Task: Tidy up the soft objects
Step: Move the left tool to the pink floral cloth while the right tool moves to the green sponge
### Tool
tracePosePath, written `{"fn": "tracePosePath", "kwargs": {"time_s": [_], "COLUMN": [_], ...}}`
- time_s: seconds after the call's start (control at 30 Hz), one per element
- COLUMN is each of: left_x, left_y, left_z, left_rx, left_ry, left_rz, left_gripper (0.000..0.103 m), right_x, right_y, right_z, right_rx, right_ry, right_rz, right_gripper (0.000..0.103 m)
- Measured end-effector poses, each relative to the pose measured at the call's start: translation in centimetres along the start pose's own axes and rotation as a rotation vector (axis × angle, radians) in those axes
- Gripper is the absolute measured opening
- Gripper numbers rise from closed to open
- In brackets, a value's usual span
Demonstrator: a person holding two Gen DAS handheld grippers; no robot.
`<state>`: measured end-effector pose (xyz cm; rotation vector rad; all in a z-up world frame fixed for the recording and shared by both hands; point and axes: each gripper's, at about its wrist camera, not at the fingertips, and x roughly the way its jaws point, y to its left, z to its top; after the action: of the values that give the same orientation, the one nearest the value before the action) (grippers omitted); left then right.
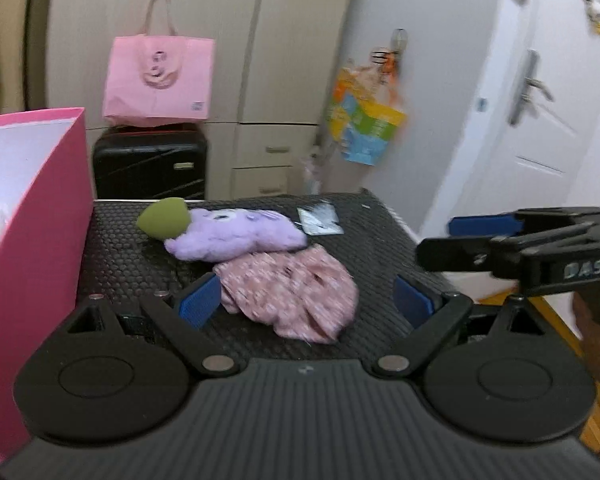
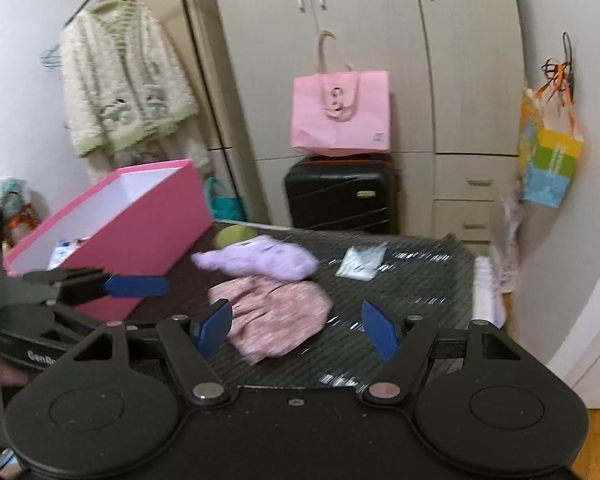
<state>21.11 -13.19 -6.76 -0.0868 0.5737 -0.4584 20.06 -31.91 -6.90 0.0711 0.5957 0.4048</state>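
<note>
We hold 2 grippers above a black textured table (image 1: 380, 224). Our left gripper (image 1: 308, 300) has its blue pads spread wide, nothing between them; our right gripper (image 2: 296, 330) is likewise parted and empty. On the table lie a pink floral cloth (image 1: 292, 300), a lilac plush toy (image 1: 236, 238) touching it, and a green soft ball (image 1: 164, 218) (pressed against the plush). A pink box (image 2: 140, 232) stands open on the table's left side. Behind are beige wardrobes (image 2: 340, 40), a black suitcase (image 2: 340, 196) bearing a pink paper bag (image 2: 342, 116), and a white door (image 1: 540, 100).
</note>
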Motion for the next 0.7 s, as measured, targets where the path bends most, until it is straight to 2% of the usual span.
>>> {"fn": "tracePosePath", "kwargs": {"time_s": [0.07, 0.27, 0.43, 0.5, 0.57, 0.6, 0.63, 0.67, 0.7], "left_x": [1.3, 4.2, 6.8, 7.5, 7.9, 8.0, 8.0, 7.8, 7.7], "left_y": [0.0, -0.4, -1.9, -1.4, -0.6, -0.1, 0.1, -0.2, -0.5], "left_z": [0.1, 0.5, 0.4, 0.6, 0.6, 0.4, 0.2, 0.1, 0.0], "left_rx": [0.013, -0.001, 0.136, 0.107, 0.036, 0.004, -0.001, 0.045, 0.114], "left_ry": [0.009, 0.058, 0.122, 0.139, 0.14, 0.145, 0.147, 0.146, 0.16], "left_rz": [0.03, 0.019, 0.083, 0.094, 0.081, 0.076, 0.081, 0.107, 0.142], "left_gripper": [0.093, 0.093, 0.094, 0.094, 0.094, 0.09, 0.081, 0.071, 0.053], "right_x": [0.8, 4.1, 7.0, 8.4, 9.5, 10.1, 10.7, 11.3, 11.8], "right_y": [-0.6, -1.7, -0.9, -0.6, -0.2, 0.0, 0.0, 0.0, 0.0], "right_z": [0.8, 3.8, 5.8, 6.3, 6.7, 6.8, 6.9, 7.1, 7.3], "right_rx": [-0.001, -0.013, -0.067, -0.081, -0.1, -0.109, -0.115, -0.116, -0.116], "right_ry": [0.005, 0.035, 0.08, 0.109, 0.13, 0.141, 0.149, 0.157, 0.166], "right_rz": [0.007, 0.023, 0.089, 0.124, 0.151, 0.165, 0.178, 0.192, 0.21], "right_gripper": [0.077, 0.077, 0.077, 0.077, 0.077, 0.077, 0.077, 0.077, 0.077]}}
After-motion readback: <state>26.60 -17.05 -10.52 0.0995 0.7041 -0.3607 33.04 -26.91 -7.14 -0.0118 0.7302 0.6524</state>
